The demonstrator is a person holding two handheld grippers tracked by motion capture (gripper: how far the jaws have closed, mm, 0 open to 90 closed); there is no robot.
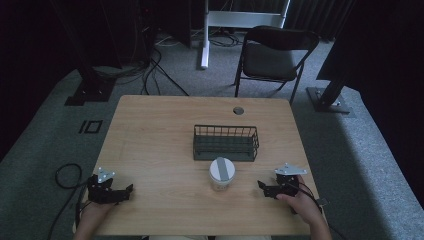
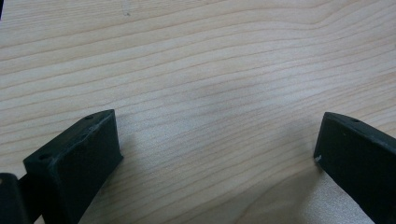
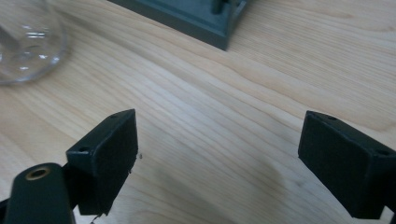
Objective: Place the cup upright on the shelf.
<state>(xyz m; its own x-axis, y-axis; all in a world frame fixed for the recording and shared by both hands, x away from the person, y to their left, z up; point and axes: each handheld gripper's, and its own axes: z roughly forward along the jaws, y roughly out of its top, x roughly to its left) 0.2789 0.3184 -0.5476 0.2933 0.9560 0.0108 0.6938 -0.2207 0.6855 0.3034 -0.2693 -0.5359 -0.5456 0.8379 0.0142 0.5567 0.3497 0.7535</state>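
Observation:
A clear jar with a white lid (image 1: 222, 173) stands near the table's front middle, just in front of a dark wire basket (image 1: 226, 142). My left gripper (image 1: 128, 191) rests low at the front left of the table, open, with bare wood between its jaws (image 2: 219, 154). My right gripper (image 1: 262, 186) sits at the front right, open and empty, pointing toward the jar. In the right gripper view (image 3: 217, 154) the jar's glass base (image 3: 28, 44) shows at the upper left and a corner of the basket (image 3: 201, 18) at the top.
The wooden table (image 1: 160, 125) has a round cable hole (image 1: 238, 110) near its far edge. A folding chair (image 1: 275, 55) stands behind the table. Cables trail on the carpet at the left, and dark stands flank the table.

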